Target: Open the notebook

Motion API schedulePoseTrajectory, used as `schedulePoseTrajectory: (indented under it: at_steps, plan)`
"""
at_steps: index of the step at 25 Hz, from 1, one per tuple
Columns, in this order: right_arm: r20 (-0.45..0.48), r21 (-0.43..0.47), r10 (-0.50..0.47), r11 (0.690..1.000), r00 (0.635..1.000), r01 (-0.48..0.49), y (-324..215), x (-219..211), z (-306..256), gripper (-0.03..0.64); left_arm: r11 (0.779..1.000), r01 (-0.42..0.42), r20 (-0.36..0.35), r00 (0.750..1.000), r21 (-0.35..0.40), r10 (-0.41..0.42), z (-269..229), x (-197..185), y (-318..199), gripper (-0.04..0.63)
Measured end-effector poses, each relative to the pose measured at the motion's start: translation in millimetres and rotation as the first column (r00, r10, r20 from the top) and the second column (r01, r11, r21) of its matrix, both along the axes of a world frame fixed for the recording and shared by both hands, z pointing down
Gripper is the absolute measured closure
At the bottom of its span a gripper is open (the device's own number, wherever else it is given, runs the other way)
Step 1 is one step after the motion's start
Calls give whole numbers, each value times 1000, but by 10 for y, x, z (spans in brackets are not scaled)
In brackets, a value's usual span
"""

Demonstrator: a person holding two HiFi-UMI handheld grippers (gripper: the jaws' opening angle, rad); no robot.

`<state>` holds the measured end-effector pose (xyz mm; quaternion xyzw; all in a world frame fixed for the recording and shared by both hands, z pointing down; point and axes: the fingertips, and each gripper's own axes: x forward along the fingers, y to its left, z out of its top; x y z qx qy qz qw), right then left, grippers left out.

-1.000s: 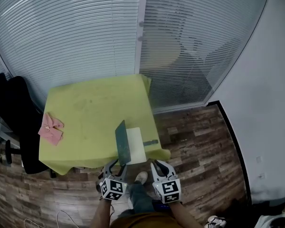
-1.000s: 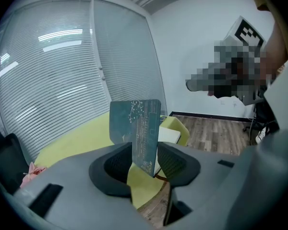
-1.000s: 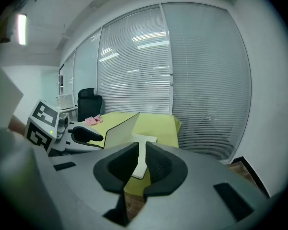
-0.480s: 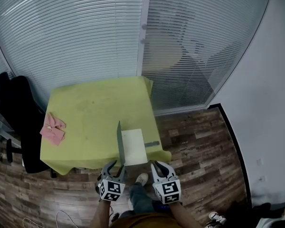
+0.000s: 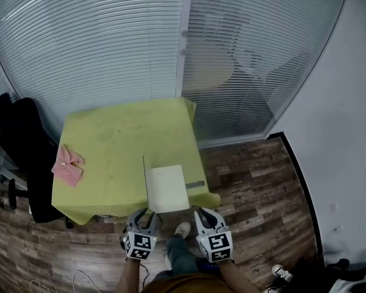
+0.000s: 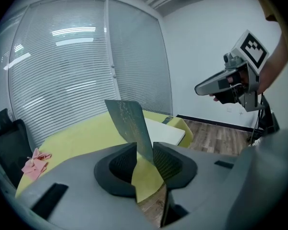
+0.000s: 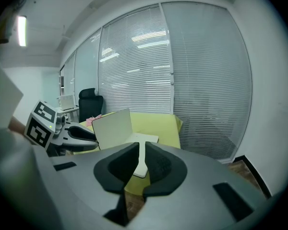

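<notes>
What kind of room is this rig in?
Probably an office or small meeting room: glass partition walls with white horizontal blinds, a black office chair, and a table under a yellow-green cloth on brown wood-look flooring.

From where I stand the room is evenly, fairly brightly lit; the yellow-green table [image 5: 122, 145] takes no hard shadow, though the floor beneath it darkens. Behind the table the blinds [image 5: 97, 47] carry pale streaks of reflected ceiling light. The notebook [image 5: 168, 188] page at the table's front looks slightly washed out. Both gripper views bulge, with black corners and soft foregrounds.
</notes>
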<state>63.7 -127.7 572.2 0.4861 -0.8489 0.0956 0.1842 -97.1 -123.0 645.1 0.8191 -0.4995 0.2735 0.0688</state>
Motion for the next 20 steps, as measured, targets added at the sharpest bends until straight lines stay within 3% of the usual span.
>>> schedulePoseTrajectory:
  at_steps: [8, 20]
  plan:
    - [0, 1, -6, 1000, 1000, 6, -17, -30, 3, 566, 999, 45, 0, 999, -21, -45, 89, -163, 50, 506]
    - [-23, -20, -14, 1000, 1000, 13, -2, -48, 117, 582, 988, 140, -126, 981, -67, -148, 163, -348, 79, 505]
